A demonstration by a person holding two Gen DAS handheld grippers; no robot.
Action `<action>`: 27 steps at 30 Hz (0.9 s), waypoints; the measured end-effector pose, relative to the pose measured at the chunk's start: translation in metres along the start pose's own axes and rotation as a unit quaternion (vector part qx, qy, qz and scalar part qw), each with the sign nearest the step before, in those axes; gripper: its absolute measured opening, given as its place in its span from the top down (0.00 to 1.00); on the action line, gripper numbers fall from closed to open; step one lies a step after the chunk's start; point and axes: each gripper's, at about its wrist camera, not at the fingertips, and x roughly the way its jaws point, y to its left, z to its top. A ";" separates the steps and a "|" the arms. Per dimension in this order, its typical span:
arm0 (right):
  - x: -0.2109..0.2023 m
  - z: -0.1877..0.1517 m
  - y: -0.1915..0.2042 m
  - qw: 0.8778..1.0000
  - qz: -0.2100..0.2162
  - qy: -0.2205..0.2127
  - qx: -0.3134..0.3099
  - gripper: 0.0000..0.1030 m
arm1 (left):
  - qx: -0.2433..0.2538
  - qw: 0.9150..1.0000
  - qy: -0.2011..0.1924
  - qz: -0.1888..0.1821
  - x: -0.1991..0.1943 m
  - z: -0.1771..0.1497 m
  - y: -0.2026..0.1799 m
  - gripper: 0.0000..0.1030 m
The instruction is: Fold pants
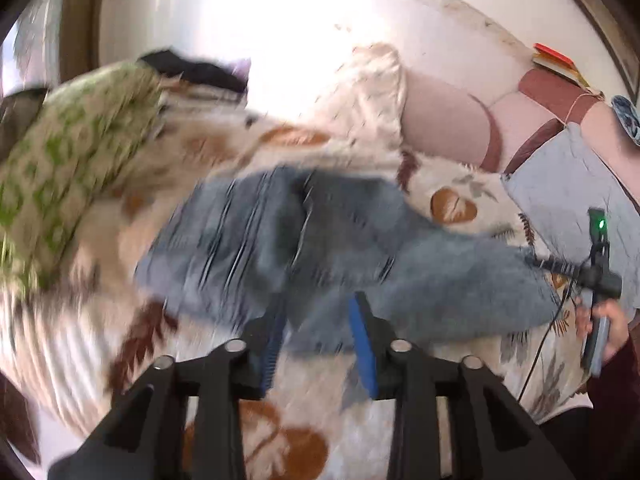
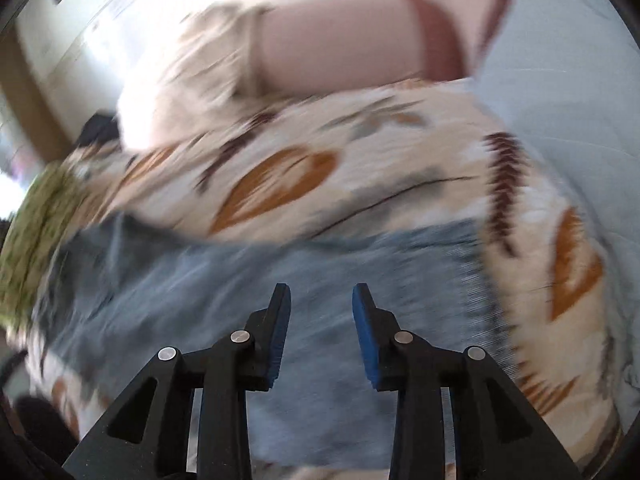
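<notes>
Blue-grey denim pants (image 1: pixel 256 236) lie spread across a leaf-patterned bedspread (image 1: pixel 456 204), one leg reaching to the right. My left gripper (image 1: pixel 319 306) hovers over their near edge. It is open, and its blue pads have nothing between them. In the right wrist view the pants (image 2: pixel 192 284) fill the lower middle, and my right gripper (image 2: pixel 321 292) is open above them, holding nothing. The left wrist view shows the right gripper's body (image 1: pixel 598 272) in a hand (image 1: pixel 614 328) at the far end of the pant leg. Both views are blurred.
A green patterned pillow (image 1: pixel 68 164) lies at the left with dark clothes (image 1: pixel 200 70) behind it. A cream pillow (image 1: pixel 372 92) and pink cushions (image 1: pixel 444 120) stand at the back. A pale grey sheet (image 1: pixel 568 184) lies at the right, with a black cable (image 1: pixel 536 356) hanging nearby.
</notes>
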 end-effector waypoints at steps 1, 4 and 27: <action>0.005 -0.004 0.012 1.000 0.005 0.010 -0.006 0.70 | 0.005 1.000 -0.010 -0.005 0.008 0.008 -0.005 0.56; 0.022 -0.017 0.036 0.999 0.008 0.041 -0.029 0.70 | 0.012 1.000 0.006 0.008 0.045 0.021 -0.010 0.56; 0.015 0.002 0.091 0.992 0.097 0.050 -0.062 0.63 | 0.079 0.995 0.048 -0.039 0.089 -0.002 -0.030 0.51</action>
